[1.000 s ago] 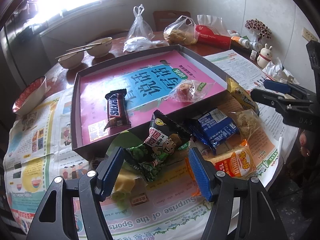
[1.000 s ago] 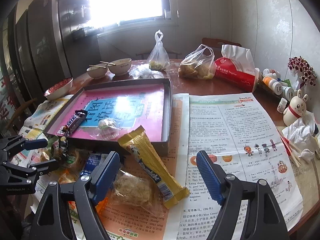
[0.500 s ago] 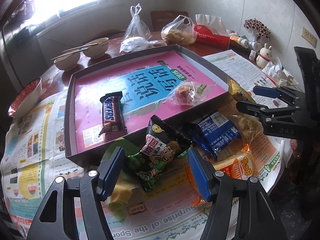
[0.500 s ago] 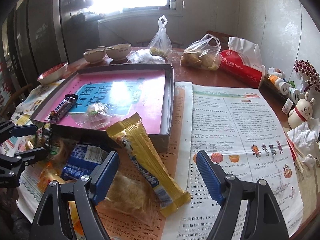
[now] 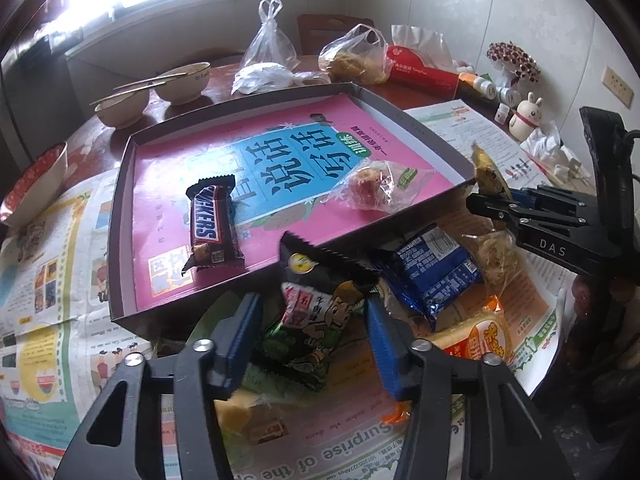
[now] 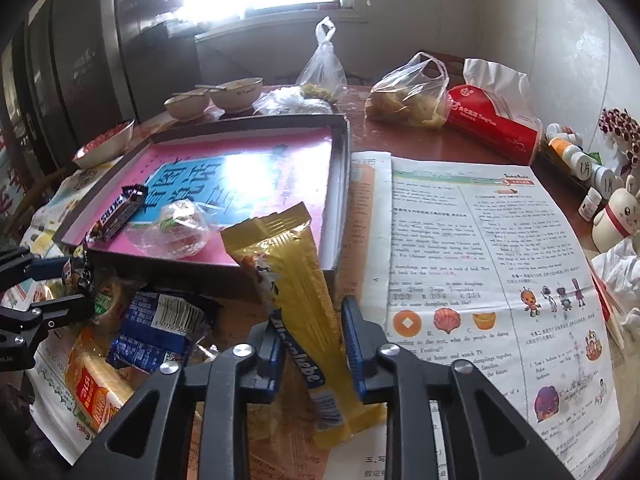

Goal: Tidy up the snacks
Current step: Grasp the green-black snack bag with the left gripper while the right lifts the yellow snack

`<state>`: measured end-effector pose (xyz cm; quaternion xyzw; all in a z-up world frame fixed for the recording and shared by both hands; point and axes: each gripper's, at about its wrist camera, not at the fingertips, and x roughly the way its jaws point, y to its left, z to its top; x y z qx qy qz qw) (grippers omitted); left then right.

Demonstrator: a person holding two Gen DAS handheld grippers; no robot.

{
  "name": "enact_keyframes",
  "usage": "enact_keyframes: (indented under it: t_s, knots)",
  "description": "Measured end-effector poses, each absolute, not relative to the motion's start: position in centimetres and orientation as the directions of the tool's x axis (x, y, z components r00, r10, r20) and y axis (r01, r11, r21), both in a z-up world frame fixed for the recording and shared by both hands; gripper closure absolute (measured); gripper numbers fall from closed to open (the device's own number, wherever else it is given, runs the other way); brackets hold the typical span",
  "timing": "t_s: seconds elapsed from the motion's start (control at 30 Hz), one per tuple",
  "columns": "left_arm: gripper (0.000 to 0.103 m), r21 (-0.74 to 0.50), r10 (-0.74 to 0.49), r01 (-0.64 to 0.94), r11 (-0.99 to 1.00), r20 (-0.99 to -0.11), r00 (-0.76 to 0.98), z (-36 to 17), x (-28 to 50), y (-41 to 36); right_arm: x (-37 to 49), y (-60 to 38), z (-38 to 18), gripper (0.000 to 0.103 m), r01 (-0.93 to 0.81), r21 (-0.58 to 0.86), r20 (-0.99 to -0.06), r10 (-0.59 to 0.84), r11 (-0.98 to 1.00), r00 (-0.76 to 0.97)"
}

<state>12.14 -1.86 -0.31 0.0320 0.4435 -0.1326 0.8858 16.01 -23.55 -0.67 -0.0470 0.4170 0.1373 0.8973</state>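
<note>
A: Snacks everywhere on that newspaper. From the left wrist camera, what has the left gripper (image 5: 312, 344) got?

B: Nothing gripped. Its blue fingers (image 5: 240, 332) stand apart on either side of the green cartoon packet (image 5: 316, 320), which lies just in front of the tray's near wall. I can't tell whether they touch it.

A: And the tray (image 5: 120, 216)?

B: Pink-lined, with a Snickers bar (image 5: 212, 226) lying inside at the near left and a clear-wrapped pastry (image 5: 376, 186) towards its right side. A blue packet (image 5: 432, 268) sits outside, right of the green one, with an orange-labelled pack (image 5: 480, 336) beyond it.

A: Now the right wrist camera?

B: The right gripper (image 6: 314, 350) is clamped on the long yellow wafer bar (image 6: 296, 280). The bar tilts up, its far end leaning over the tray's near wall (image 6: 168, 270). The blue packet (image 6: 160, 328) lies to its left, the open newspaper page (image 6: 480, 248) to its right.

A: Is the other tool visible there?

B: At the left edge, yes, beside the green packet (image 6: 80, 276).
</note>
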Motion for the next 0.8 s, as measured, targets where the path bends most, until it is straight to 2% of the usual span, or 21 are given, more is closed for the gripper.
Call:
enact_keyframes:
  t_s: [0.03, 0.23, 0.8]
  knots:
    - [0.061, -0.066, -0.208, 0.261, 0.963, -0.795, 0.57, -0.3, 12.2, -1.8, 16.0, -23.7, -0.5, 0.081, -0.281, 0.038, -0.758, 0.211, 0.959, 0.617]
    - [0.066, -0.088, -0.216, 0.243, 0.966, -0.79, 0.574, -0.4, 12.3, -1.4, 15.7, -24.5, 0.3, 0.082, -0.261, 0.073, -0.742, 0.227, 0.963, 0.631]
    - [0.069, -0.191, -0.248, 0.159, 0.969, -0.732, 0.635, 1.9, 11.7, 1.3, 14.8, -24.4, 2.7, 0.085, -0.265, 0.102, -0.686, 0.26, 0.959, 0.679]
